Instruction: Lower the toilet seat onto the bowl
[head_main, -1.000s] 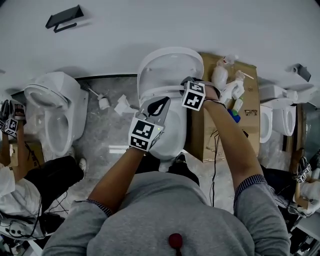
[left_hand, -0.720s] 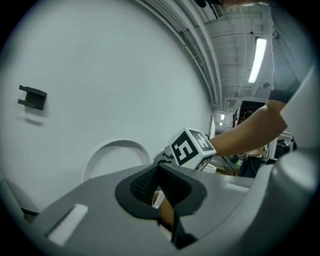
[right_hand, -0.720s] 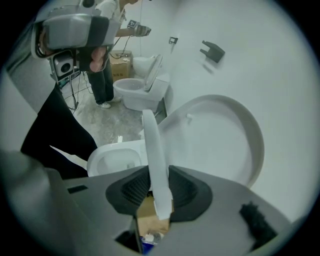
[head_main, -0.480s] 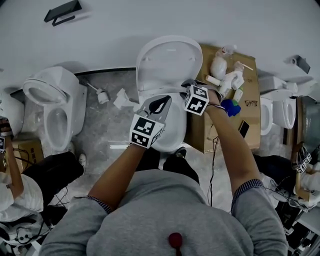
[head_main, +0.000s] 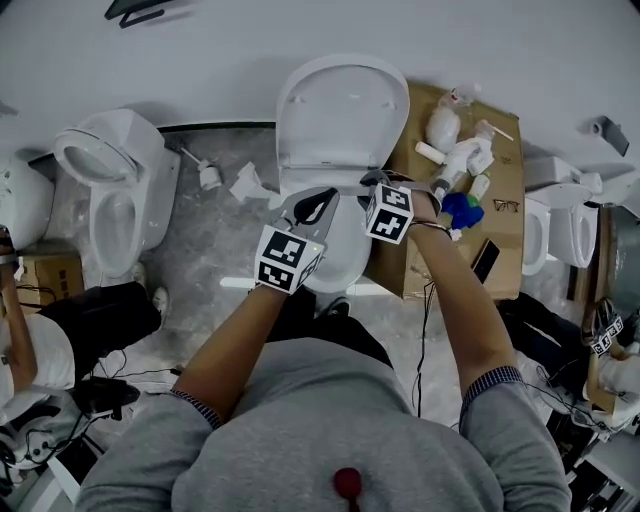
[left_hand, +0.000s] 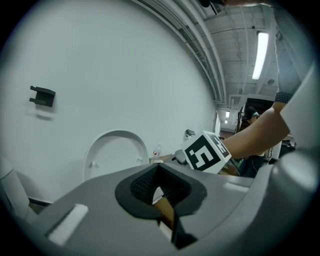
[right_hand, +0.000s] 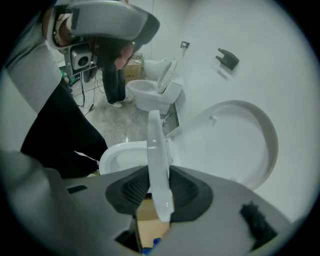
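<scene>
The white toilet (head_main: 340, 255) stands in the middle with its lid (head_main: 340, 105) upright against the wall. In the right gripper view the seat (right_hand: 152, 150) stands part-way down, edge-on, between lid (right_hand: 235, 145) and bowl (right_hand: 117, 152). My right gripper (right_hand: 160, 192) is shut on the seat's rim, and its jaws have opened a little over the last second, with the rim still between both pads. In the head view that gripper (head_main: 372, 183) is at the bowl's right side. My left gripper (head_main: 325, 195) hovers over the bowl, open by a narrow gap (left_hand: 162, 192), holding nothing.
A cardboard box (head_main: 500, 255) with several white bottles (head_main: 455, 150) and a blue object (head_main: 462, 210) stands right of the toilet. A second toilet (head_main: 110, 190) and a brush (head_main: 205, 175) are to the left. A third toilet (head_main: 560, 235) is at the right. Other people are at both edges.
Both grippers have drawn away from the upright lid toward the front of the bowl. The right one has brought the seat with it.
</scene>
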